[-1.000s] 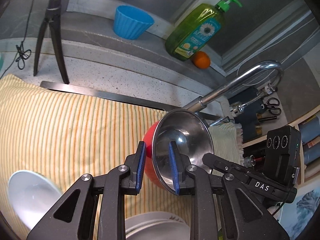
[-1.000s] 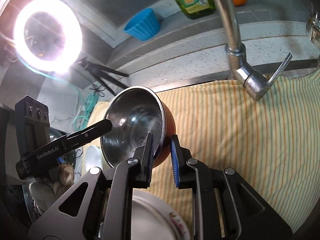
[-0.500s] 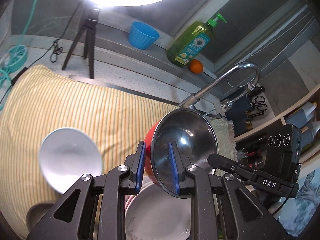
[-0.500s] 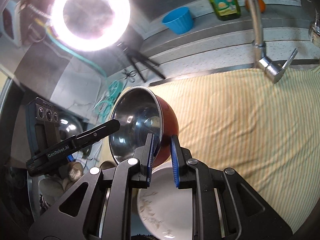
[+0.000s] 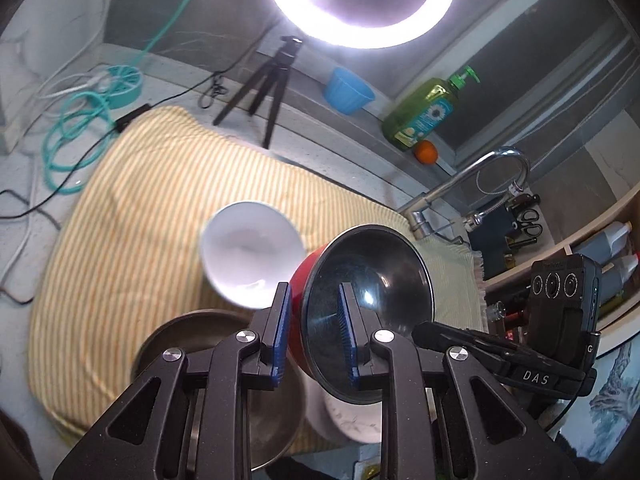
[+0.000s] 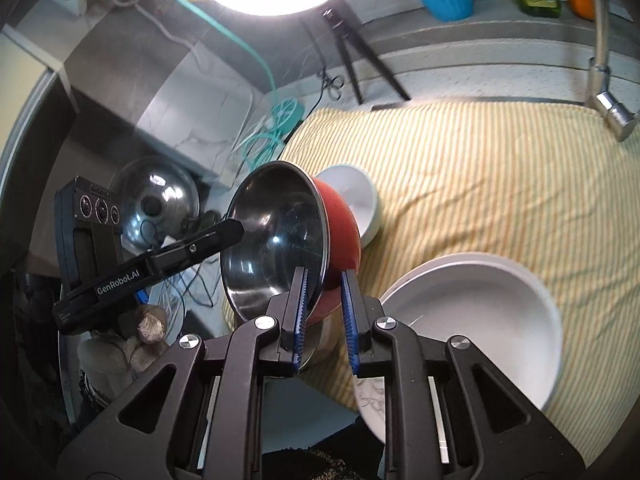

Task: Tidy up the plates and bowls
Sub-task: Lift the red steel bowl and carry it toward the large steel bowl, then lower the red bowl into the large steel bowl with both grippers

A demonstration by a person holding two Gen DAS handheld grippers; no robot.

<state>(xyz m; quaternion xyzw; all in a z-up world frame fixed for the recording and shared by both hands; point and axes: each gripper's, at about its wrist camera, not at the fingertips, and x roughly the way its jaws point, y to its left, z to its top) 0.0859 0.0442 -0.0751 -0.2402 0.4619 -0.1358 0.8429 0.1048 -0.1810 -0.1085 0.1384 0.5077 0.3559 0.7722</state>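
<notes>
We hold the red bowl (image 5: 362, 304) up in the air with both grippers – left gripper (image 5: 314, 332) and right gripper (image 6: 323, 316) each pinch its rim. The white bowl (image 5: 250, 254) sits at ten o'clock.

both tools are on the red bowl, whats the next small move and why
Probably lower the red bowl toward the white bowl to nest it. The left tool and right tool each pinch its rim from opposite sides, so it hangs tilted in the air above the striped cloth. The white bowl sits upright just beyond it, the nearest place to set it.
</notes>
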